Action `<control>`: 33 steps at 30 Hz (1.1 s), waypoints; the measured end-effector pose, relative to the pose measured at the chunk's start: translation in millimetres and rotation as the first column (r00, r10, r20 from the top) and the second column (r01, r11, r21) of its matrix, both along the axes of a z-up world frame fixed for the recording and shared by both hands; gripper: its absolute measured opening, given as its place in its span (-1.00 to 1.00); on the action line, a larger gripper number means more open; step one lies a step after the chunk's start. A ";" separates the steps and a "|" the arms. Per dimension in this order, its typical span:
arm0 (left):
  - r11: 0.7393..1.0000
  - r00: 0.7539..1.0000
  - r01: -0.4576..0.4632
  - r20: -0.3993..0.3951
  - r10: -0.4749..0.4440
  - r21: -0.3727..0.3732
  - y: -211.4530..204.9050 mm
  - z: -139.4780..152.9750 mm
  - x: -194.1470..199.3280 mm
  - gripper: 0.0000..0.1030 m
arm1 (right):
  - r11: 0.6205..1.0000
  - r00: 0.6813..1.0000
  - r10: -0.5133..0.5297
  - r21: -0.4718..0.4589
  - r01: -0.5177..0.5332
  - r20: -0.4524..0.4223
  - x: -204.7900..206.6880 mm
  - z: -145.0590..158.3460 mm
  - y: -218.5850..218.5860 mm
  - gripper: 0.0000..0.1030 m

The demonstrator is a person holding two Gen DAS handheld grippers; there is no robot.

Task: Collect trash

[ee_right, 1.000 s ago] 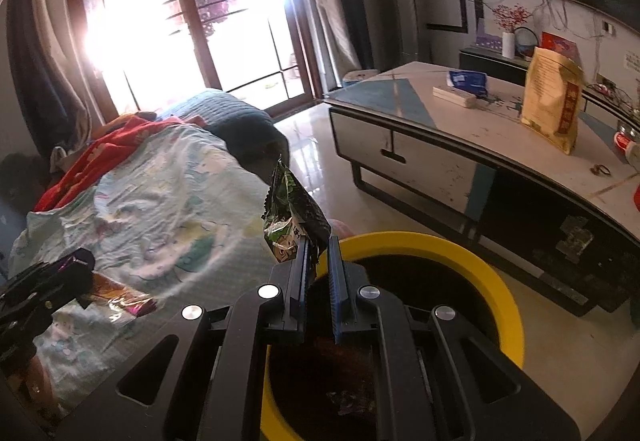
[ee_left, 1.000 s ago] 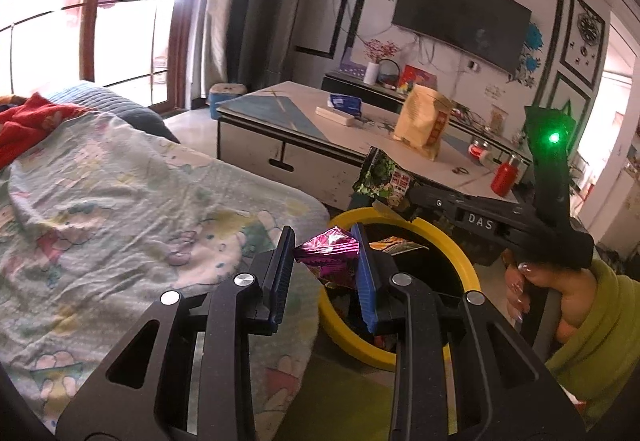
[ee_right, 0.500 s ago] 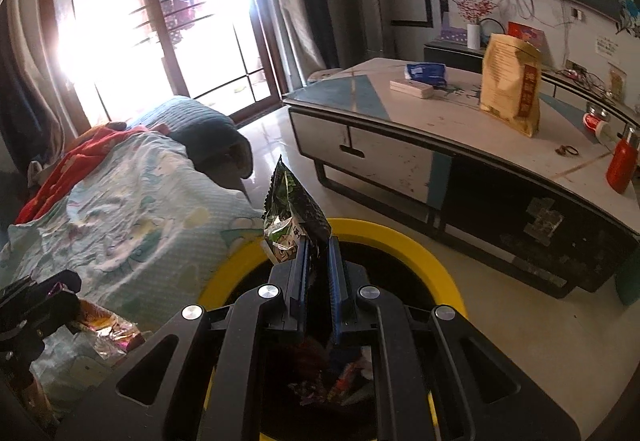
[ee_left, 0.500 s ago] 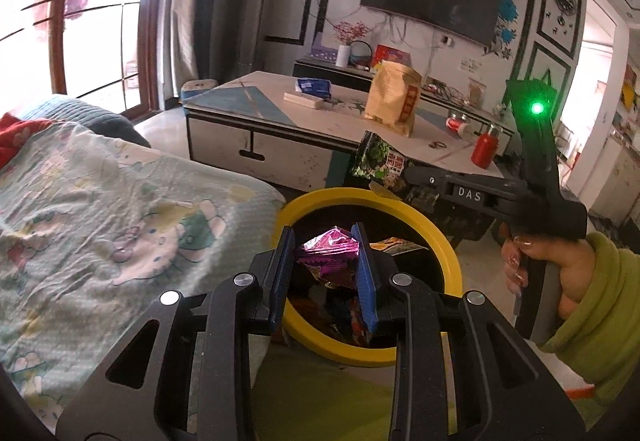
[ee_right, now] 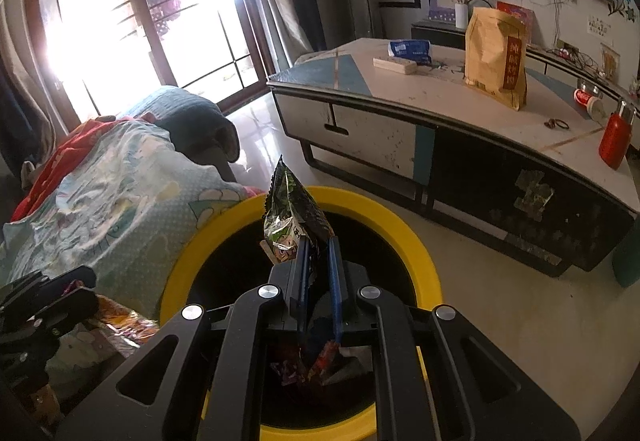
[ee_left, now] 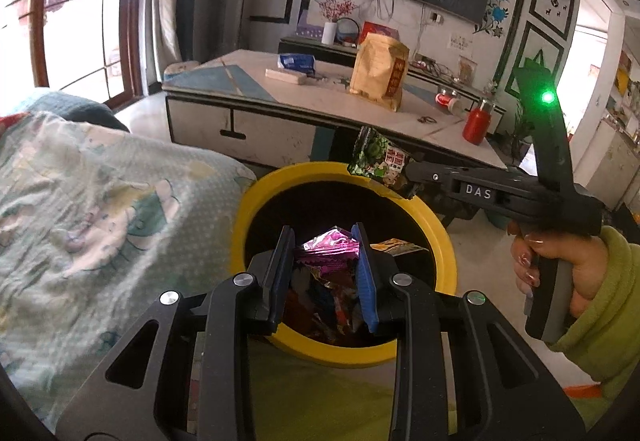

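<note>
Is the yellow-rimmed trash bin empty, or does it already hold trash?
Not empty: the yellow-rimmed trash bin already holds crumpled wrappers, visible at its bottom in both wrist views.

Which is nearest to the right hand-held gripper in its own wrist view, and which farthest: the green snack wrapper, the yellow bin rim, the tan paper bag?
1. Green snack wrapper: at the right hand-held gripper fingertips.
2. Yellow bin rim: just below and around.
3. Tan paper bag: on the far table, upper right.

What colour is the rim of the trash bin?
Yellow, around a black inside; the trash bin rim shows best in the right wrist view.
</note>
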State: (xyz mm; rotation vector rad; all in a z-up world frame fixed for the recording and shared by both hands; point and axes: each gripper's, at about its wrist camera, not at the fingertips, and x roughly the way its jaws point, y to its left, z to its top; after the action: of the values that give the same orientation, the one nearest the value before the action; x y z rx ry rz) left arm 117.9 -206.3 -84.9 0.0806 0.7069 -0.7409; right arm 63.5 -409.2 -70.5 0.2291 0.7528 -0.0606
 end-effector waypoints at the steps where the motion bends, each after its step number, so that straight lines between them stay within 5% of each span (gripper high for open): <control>1: 1.000 1.000 0.005 -0.006 -0.005 0.002 -2.4 -1.7 0.8 -0.56 | 1.000 1.000 0.000 0.003 0.000 -0.005 -0.1 -1.7 -1.7 -0.79; 13: 0.999 0.996 0.033 -0.089 -0.030 0.030 -26.2 -21.5 17.5 -0.54 | 0.999 0.999 -0.019 0.046 0.022 -0.049 -1.2 -17.3 -13.8 -0.73; 16: 0.999 0.995 0.026 -0.094 -0.023 0.031 -27.7 -22.2 22.0 -0.46 | 0.998 0.999 -0.025 0.052 0.027 -0.048 -1.9 -17.5 -16.0 -0.56; 27: 0.998 0.993 -0.056 -0.099 0.056 0.006 -8.3 -9.6 28.2 0.61 | 0.998 1.000 -0.026 0.052 0.026 -0.013 -8.6 -6.0 -11.2 0.04; 33: 0.991 0.986 -0.130 -0.102 0.131 0.014 16.2 -4.2 30.2 0.78 | 0.999 1.000 -0.013 0.030 0.013 0.015 -13.4 6.6 2.5 0.42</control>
State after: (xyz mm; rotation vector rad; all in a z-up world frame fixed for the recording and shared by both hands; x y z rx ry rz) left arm 148.1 -190.1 -89.1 0.0025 0.8053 -0.6203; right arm 50.1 -406.8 -63.9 0.2624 0.7374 -0.0601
